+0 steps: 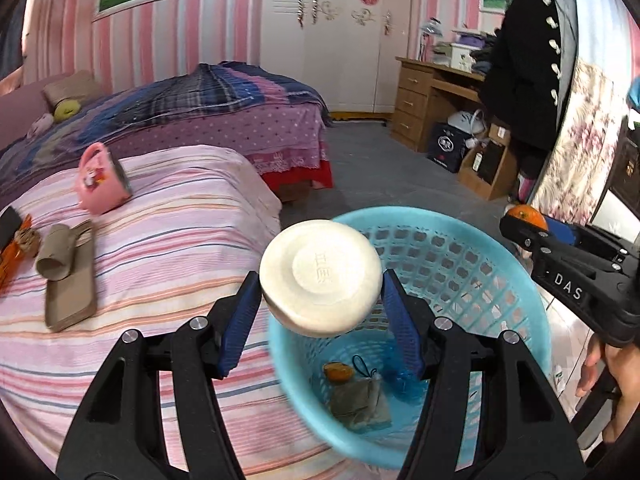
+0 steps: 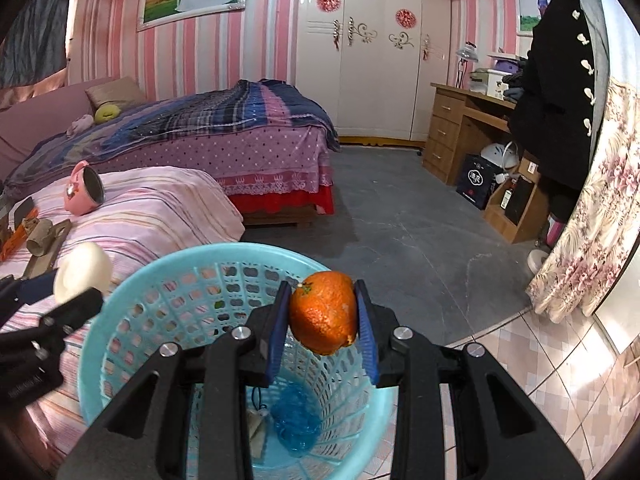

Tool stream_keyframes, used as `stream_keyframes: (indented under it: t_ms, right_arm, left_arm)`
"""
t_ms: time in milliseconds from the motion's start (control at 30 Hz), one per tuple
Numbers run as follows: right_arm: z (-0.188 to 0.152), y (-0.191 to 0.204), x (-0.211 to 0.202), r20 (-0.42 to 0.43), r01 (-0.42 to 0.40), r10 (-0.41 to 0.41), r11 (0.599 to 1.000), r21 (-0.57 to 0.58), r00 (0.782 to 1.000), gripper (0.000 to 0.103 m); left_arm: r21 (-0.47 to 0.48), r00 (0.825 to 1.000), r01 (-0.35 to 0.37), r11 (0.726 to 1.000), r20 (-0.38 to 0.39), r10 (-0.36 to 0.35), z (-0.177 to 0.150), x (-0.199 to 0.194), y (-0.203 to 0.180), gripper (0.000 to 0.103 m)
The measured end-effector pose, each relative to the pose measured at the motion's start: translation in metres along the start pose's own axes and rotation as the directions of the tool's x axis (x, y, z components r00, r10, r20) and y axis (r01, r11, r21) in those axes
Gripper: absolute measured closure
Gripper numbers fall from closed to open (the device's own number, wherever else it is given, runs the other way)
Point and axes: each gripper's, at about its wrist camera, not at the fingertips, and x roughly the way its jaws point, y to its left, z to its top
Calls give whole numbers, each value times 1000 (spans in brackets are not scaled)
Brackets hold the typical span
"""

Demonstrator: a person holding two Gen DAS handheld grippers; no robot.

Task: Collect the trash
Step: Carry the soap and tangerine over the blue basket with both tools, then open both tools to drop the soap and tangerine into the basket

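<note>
My left gripper (image 1: 320,280) is shut on a white round soap-like disc (image 1: 320,276) and holds it above the near-left rim of a light blue plastic basket (image 1: 400,216). Inside the basket lie a piece of orange peel (image 1: 338,372), a grey-green pouch (image 1: 360,404) and crumpled blue plastic (image 1: 404,384). My right gripper (image 2: 322,292) is shut on an orange (image 2: 324,312), held over the basket (image 2: 224,250) opening. The left gripper (image 2: 60,292) with the white disc (image 2: 82,276) shows at the left of the right wrist view.
On the striped bed (image 1: 160,240) left of the basket lie a pink mug (image 1: 102,180), a cardboard tube (image 1: 56,258), a flat brown case (image 1: 72,296) and an orange wrapper. A second bed, a wooden desk (image 2: 460,128), a hanging black coat and a floral curtain surround grey floor.
</note>
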Motion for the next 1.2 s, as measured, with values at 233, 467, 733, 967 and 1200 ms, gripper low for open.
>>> stream_keyframes:
  t_ms: [233,467,733,967,1200]
  right_arm:
    - [-2,-12,-1,3,2,-2,999,37,1000,71]
    - [-1,-6,0,6,-2,1,1000,27,1000,71]
    - [-1,-3,0,7,-3,3,1000,28,1000,71]
    - [4,9,-2,26,0,0,1000,12,1000,57]
    - [9,19,-1,30,12,-14,999,44,999,24]
  left_arm:
    - [11,999,31,999,-34,-31,6,17,-11,43]
    - [-13,1000,-3,1000,-20,3,15,15,6,21]
    - [-24,995,-97,995,23,97,23,-2,41,9]
    - [-49,988,-148,988,32,150,22,-17,66,6]
    - [-77,982,-186,980,30,189,18,-31,97,6]
